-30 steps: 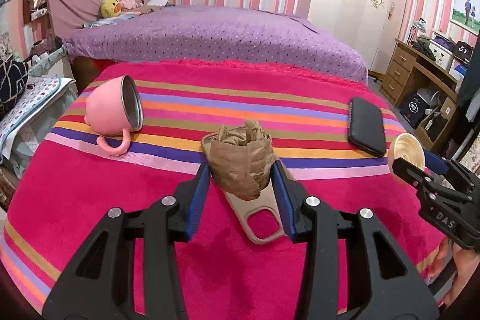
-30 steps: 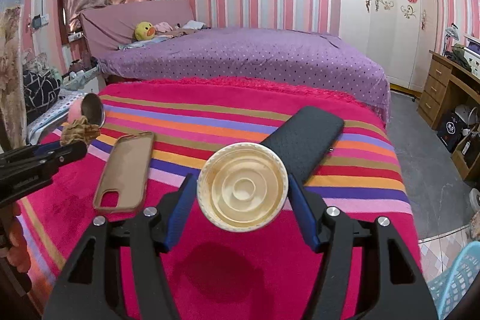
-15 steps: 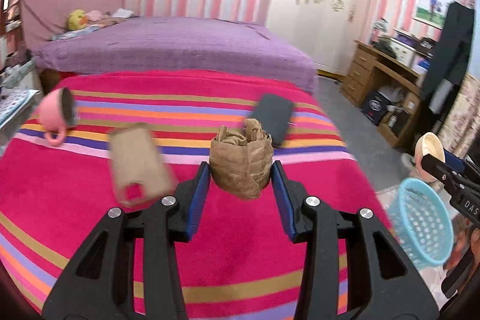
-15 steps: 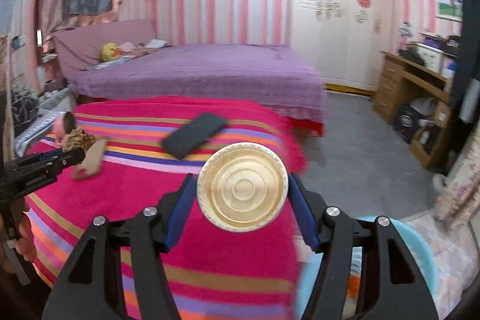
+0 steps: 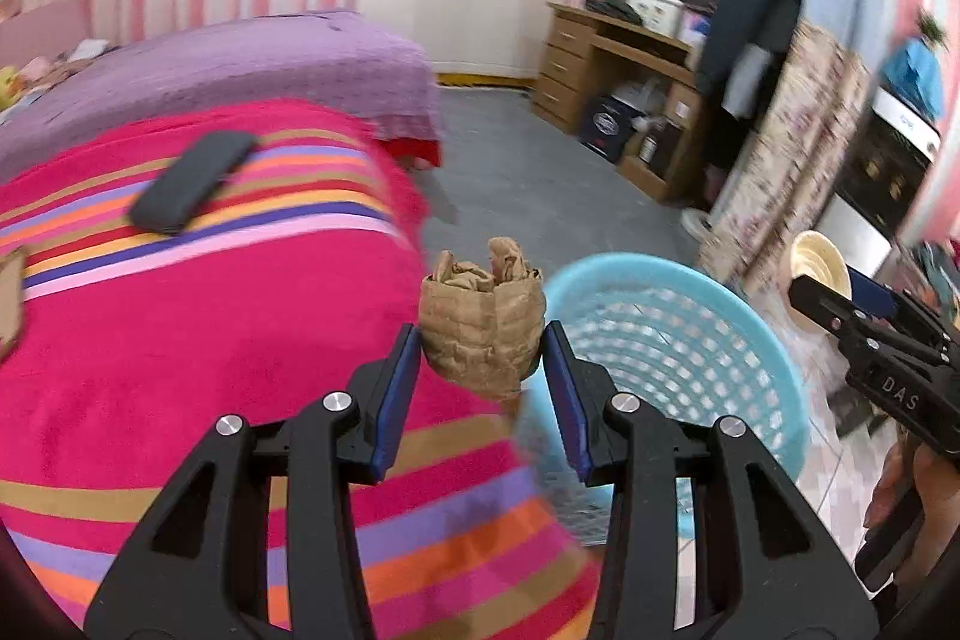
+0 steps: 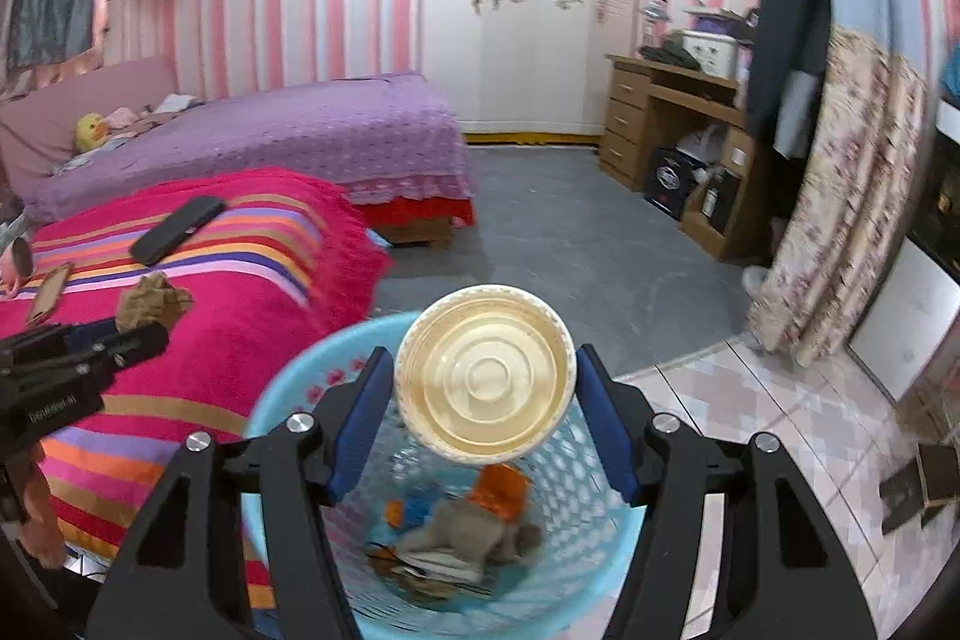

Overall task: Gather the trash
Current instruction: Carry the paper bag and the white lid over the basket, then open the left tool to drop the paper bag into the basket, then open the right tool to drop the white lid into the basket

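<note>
Blue basket (image 6: 282, 382) holds scraps; right gripper (image 6: 485, 388) pinches cup (image 6: 485, 376) above; left gripper (image 5: 483, 358) pinches paper wad (image 5: 483, 334).

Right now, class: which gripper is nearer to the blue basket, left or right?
Right. The right gripper holds the paper cup directly above the blue basket; the left gripper, holding the crumpled brown paper, is beside its rim, over the blanket's edge.
</note>
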`<state>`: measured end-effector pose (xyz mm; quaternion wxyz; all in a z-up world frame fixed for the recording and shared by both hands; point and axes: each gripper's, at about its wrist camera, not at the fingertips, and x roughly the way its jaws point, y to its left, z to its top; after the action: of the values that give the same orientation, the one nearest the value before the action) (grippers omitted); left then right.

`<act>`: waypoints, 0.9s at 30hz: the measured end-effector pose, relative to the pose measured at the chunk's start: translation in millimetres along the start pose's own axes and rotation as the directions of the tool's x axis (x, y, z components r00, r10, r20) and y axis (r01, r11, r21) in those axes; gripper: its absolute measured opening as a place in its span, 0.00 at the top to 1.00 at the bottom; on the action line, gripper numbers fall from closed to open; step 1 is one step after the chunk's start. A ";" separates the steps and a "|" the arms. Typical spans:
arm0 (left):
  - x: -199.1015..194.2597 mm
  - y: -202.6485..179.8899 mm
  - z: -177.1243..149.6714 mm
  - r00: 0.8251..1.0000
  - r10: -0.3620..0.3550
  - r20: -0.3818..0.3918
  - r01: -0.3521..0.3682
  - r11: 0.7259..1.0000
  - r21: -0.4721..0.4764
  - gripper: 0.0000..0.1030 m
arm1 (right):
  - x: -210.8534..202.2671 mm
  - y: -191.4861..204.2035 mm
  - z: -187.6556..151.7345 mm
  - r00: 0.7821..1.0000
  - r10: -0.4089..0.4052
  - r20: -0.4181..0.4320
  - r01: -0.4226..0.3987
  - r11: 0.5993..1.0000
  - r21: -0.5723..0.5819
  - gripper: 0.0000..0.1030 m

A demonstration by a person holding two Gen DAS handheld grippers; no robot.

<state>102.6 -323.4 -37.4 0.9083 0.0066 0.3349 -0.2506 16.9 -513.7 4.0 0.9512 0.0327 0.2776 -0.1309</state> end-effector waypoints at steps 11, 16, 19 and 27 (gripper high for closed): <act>57.9 -73.0 -7.9 0.993 -0.048 -0.109 0.056 0.996 0.071 0.54 | 16.3 -44.3 -25.5 0.999 -0.031 -0.024 0.033 0.997 0.066 0.40; 49.7 -71.6 -4.3 0.997 -0.019 -0.079 0.028 0.993 0.111 0.19 | 19.7 -47.7 -32.9 0.999 -0.029 -0.028 0.031 0.997 0.069 0.40; 40.3 -62.4 -0.4 0.998 0.008 -0.058 -0.001 0.992 0.124 0.13 | 21.6 -48.0 -35.2 0.999 -0.027 -0.028 0.029 0.997 0.074 0.40; 12.8 -29.2 5.7 0.997 0.076 0.006 -0.076 0.992 0.096 0.08 | 33.1 -33.2 -36.9 0.999 -0.013 -0.036 0.015 0.997 0.070 0.40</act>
<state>100.9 -355.7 -36.2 0.9161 0.0629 0.3210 -0.2317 15.7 -548.4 -44.5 0.9434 0.0666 0.2899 -0.1465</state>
